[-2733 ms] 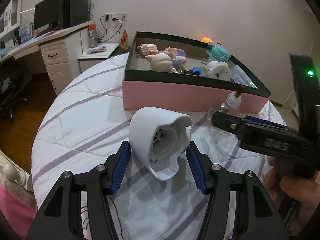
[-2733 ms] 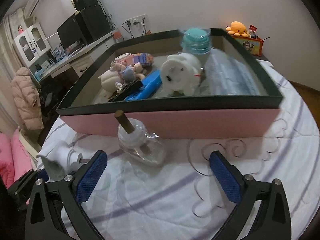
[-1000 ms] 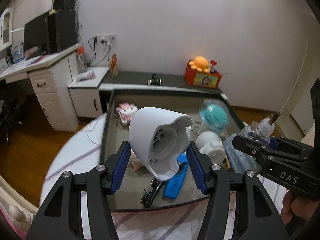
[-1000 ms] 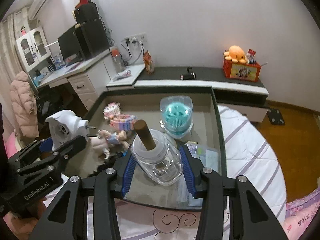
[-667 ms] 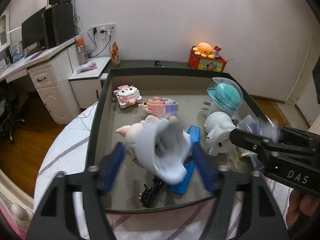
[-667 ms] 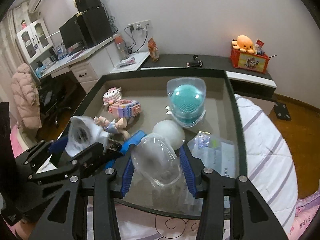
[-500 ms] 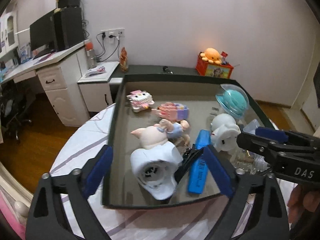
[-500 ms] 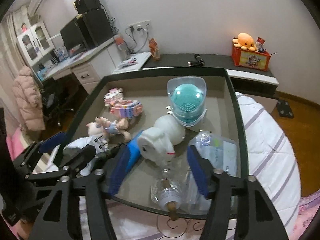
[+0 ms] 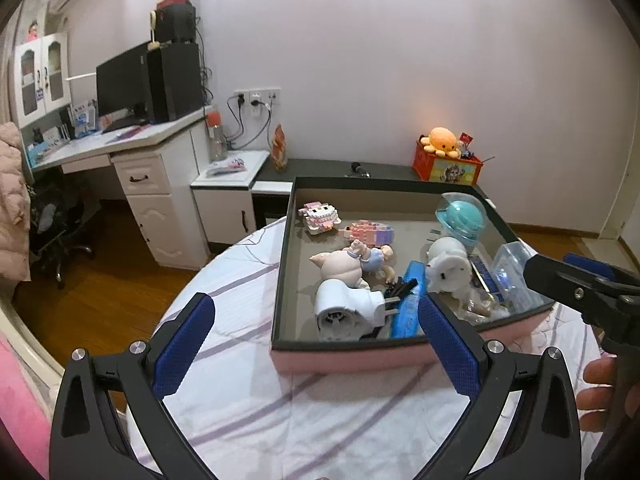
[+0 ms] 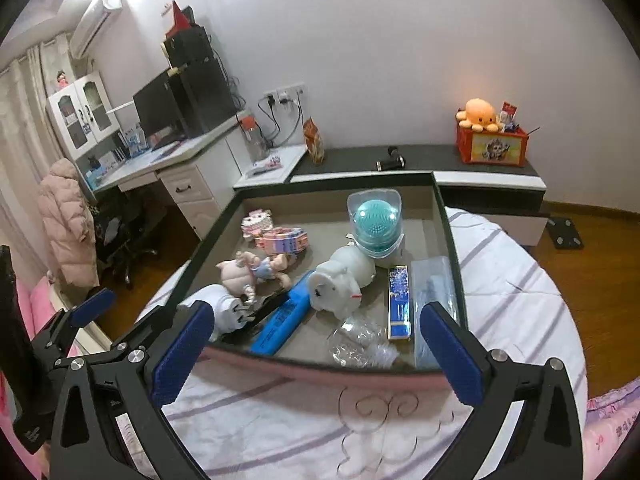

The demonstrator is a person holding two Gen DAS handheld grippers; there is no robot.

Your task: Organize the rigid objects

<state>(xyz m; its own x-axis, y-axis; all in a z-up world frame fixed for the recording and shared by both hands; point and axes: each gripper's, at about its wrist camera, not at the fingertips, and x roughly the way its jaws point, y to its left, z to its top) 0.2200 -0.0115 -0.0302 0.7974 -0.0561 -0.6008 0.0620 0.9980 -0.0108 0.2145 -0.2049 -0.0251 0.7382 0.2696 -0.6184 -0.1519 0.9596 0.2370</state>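
Note:
A pink box with a dark rim (image 9: 352, 354) (image 10: 320, 372) stands on the round table. A white plug-in device (image 9: 340, 312) (image 10: 218, 306) lies inside near its front left corner. A clear bottle (image 10: 360, 340) (image 9: 480, 306) lies on its side by the front wall. My left gripper (image 9: 316, 304) hovers in front of the box, jaws opening wide, nothing between the pads. My right gripper (image 10: 316, 312) does the same on the right, also with nothing between its pads. Each gripper shows in the other's view: right gripper (image 9: 580, 284), left gripper (image 10: 92, 308).
The box also holds a teal brush in a clear case (image 10: 376, 220), a white animal toy (image 10: 340, 284), a blue bar (image 10: 280, 328), a pig figure (image 10: 248, 270), pink block toys (image 10: 280, 240) and a clear plastic case (image 10: 436, 292). The striped tablecloth (image 9: 320, 420) lies under the grippers.
Both grippers let go over the box: the white device and the clear bottle dropped inside. The jaws spread wide and both grippers drew back from the box.

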